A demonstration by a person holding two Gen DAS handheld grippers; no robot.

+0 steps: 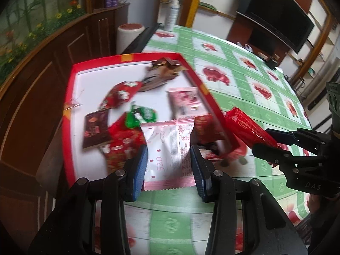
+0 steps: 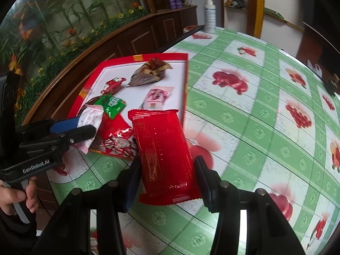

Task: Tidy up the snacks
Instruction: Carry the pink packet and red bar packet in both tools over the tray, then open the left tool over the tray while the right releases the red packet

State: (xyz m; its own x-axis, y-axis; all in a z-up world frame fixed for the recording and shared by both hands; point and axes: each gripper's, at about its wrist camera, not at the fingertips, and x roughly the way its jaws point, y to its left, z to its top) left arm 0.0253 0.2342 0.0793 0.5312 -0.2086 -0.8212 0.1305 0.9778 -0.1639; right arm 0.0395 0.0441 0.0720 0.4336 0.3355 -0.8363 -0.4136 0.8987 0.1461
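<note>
Table point(image 2: 244, 114), covered in a green-and-white checked cloth with red fruit prints, fills most of both views. Red-rimmed tray with white floor point(image 1: 73, 80) sits at centre left of the left wrist view and upper centre left of the right wrist view, near the table's left edge beside dark wood panelling point(image 1: 42, 89). Loose in the tray: brown-and-gold wrapper point(image 1: 161, 72) at the top, pink packet point(image 1: 184, 102) by the right rim, red-and-white wrapper point(image 1: 121, 93) mid-tray, green packet point(image 1: 141, 115) and dark brown packet point(image 1: 95, 129) lower down. Left gripper point(image 1: 169, 165): jaws partly closed, blue pads pressing both sides of a pink-and-white packet point(image 1: 167, 148) printed "520", held over the tray's lower edge in the lower centre of its own view. Right gripper point(image 2: 166, 182): jaws partly closed on the lower end of a red packet point(image 2: 163, 148), whose upper end overlaps the tray's right rim; lower centre of its view. White spray bottle point(image 2: 209, 14) stands at the far table edge, top of frame. A hand point(image 2: 17, 197) grips the left tool's handle, lower left of the right wrist view.
</note>
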